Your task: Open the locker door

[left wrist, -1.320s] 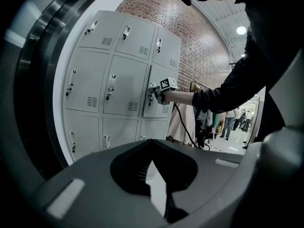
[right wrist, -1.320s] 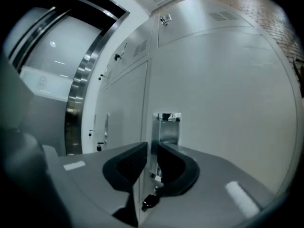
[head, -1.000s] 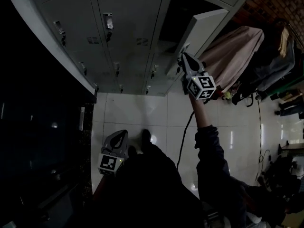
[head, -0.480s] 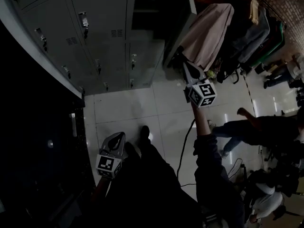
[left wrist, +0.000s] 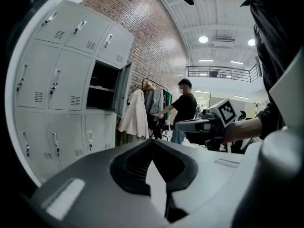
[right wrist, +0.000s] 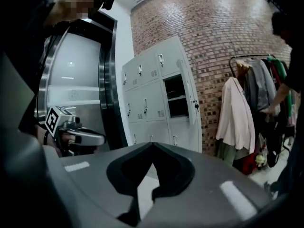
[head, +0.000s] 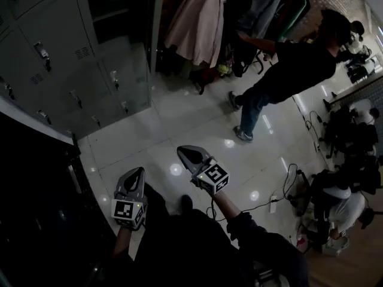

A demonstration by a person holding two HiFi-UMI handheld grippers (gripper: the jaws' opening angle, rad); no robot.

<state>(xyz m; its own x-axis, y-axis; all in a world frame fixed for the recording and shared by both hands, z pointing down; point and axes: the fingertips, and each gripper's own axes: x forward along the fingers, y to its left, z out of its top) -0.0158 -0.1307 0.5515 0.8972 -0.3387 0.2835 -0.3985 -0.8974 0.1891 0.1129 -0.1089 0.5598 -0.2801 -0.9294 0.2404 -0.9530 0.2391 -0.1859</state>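
The grey locker bank stands at the upper left of the head view. One upper compartment gapes dark, and its door is swung out edge-on. Both grippers hang low over the white floor, well away from the lockers. My right gripper is shut with nothing in it, and my left gripper beside it is shut and empty too. The left gripper view has the open compartment, its door and the right gripper. The right gripper view has the open door and the left gripper.
A clothes rack with a pale coat stands right of the lockers. A person in black reaches into it. Cables and a power strip lie on the floor at the right, beside dark equipment. A dark glass wall runs along the left.
My right gripper has left the locker door and dropped down beside the left one. The door now stands wide open. The head view has swung right, bringing a person into sight.
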